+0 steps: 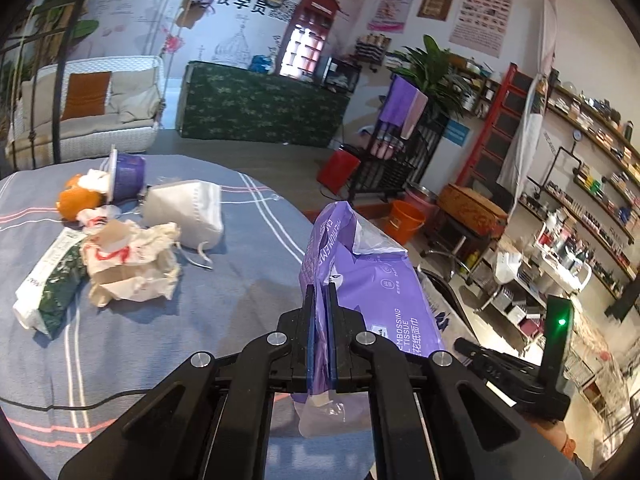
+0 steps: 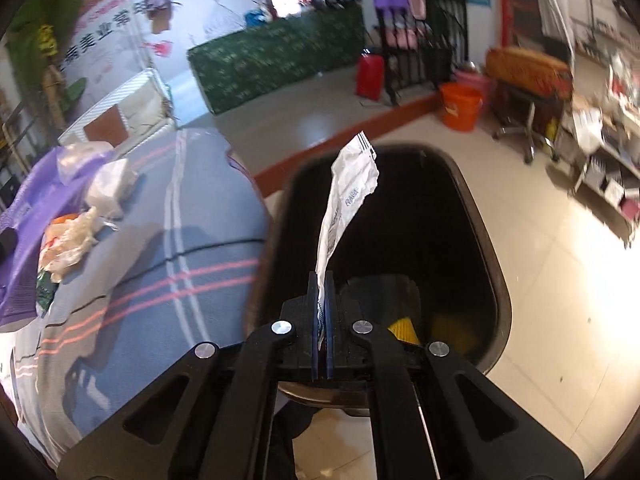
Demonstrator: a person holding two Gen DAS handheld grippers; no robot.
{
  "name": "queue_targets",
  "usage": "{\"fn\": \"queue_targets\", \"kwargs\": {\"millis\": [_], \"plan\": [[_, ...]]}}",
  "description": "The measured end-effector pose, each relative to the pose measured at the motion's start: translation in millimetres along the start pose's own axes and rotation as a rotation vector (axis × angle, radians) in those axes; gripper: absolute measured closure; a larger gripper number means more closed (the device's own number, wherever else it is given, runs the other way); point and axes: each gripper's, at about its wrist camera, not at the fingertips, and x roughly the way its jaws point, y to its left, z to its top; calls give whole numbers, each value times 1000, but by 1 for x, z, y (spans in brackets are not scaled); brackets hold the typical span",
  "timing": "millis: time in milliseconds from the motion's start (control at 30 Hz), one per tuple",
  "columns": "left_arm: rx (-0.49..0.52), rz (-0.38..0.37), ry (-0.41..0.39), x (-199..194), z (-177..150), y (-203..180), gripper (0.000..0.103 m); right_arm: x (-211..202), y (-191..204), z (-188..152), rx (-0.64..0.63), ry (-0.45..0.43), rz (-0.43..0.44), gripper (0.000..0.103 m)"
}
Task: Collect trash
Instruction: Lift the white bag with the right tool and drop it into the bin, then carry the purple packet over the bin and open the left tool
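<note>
Already your right tool (image 2: 323,280) pinches a white wrapper (image 2: 350,196) above the black bin (image 2: 472,216) for dropping, while your left tool (image 1: 321,300), clamped on the purple tissue pack (image 1: 356,264), waits at nine o'clock.

Glossy purple plastic tissue wrapper (image 1: 360,276); creased white wrapper (image 2: 348,200), material unclear. Matt black plastic grippers, left (image 1: 321,292) and right (image 2: 321,280), with bright metal rivets. Striped blue woven tablecloth (image 1: 224,280); crumpled paper (image 1: 132,264); dark smooth bin (image 2: 480,216); glossy tiled floor (image 2: 560,280).
</note>
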Motion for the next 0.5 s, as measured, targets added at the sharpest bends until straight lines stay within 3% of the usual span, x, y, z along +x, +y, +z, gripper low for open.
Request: {"fn": "queue_targets", "kwargs": {"millis": [333, 400, 467, 500], "plan": [[44, -50, 78, 30, -6, -25, 98, 52, -27, -5, 108, 80, -1, 98], [57, -56, 87, 33, -8, -29, 98, 54, -31, -7, 137, 80, 18, 87], [67, -65, 99, 38, -9, -33, 98, 51, -30, -9, 140, 69, -1, 35], [75, -69, 107, 41, -10, -36, 97, 46, -30, -9, 138, 41, -16, 31]]}}
